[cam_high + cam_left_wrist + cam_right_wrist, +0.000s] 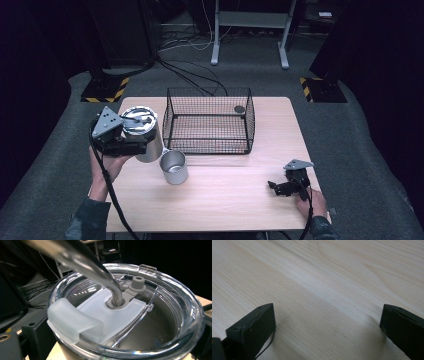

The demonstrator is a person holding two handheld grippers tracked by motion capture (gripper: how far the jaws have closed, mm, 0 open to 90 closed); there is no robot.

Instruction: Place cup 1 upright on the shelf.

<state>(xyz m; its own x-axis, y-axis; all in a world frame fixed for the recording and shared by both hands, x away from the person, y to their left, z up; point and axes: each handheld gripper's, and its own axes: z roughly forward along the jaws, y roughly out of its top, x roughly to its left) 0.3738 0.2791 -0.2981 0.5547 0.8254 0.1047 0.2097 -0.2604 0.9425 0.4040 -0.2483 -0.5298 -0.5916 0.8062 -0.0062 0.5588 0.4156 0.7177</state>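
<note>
Dark floor and black cabinets ring a pale wooden table in the middle of the high view, with cables trailing toward the top of the frame. At the left of that view the left gripper is clamped around a steel tumbler, which it holds tipped, its clear-lidded mouth toward the upper left and its base down toward the centre. The jaws themselves are hidden against the tumbler wall, so the grasp is judged from how the tumbler hangs in it. Just beside the tumbler's lower end, toward the bottom centre, stands a small open metal cup. Behind both sits a black wire basket with a small dark disc in its upper right corner.

In the left gripper view the clear lid fills the frame; a bent metal straw enters a grey grommet at its centre, beside a frosted slider tab. No brand or writing is legible.

At the lower right of the high view the right gripper rests on the table, well apart from the tumbler, jaws spread and holding nothing.
</note>
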